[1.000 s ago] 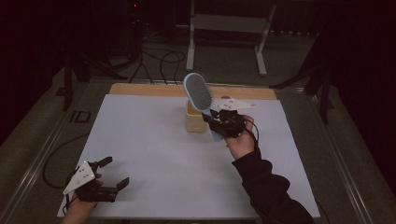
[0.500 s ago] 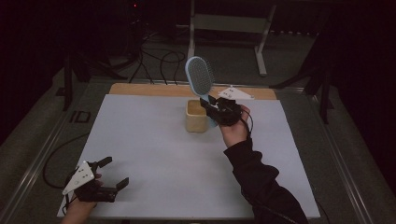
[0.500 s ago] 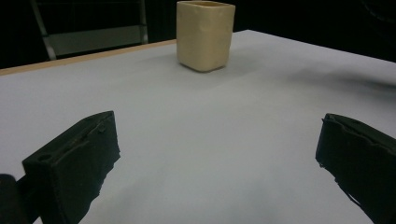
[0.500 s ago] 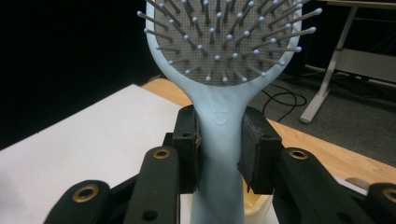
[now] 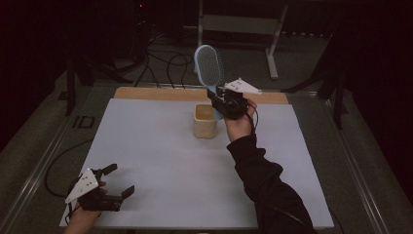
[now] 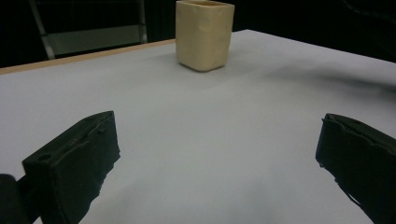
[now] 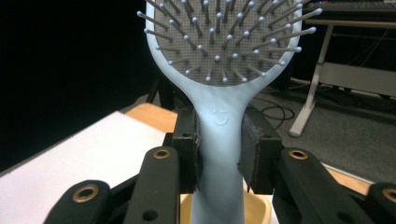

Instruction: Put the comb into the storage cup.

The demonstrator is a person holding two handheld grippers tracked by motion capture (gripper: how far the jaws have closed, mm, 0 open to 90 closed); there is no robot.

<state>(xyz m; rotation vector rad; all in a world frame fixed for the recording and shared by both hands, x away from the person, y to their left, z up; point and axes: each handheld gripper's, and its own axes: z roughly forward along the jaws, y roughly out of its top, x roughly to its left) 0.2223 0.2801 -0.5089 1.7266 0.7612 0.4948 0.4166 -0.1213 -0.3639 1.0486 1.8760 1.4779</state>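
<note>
**Gripping the brush above the cup**

Clamping down at upper centre of the high view, the right gripper (image 5: 220, 100) has its black jaws pressed on the handle of the pale blue plastic hairbrush (image 5: 209, 66), bristled oval head up and tilted toward the upper left. The handle's lower end hangs over the mouth of the cream square cup (image 5: 205, 121), perhaps just inside; the dim view makes that hard to call. Down in the lower left corner, the left gripper (image 5: 118, 183) rests on the white table sheet (image 5: 160, 161), jaws spread wide around nothing.
</note>
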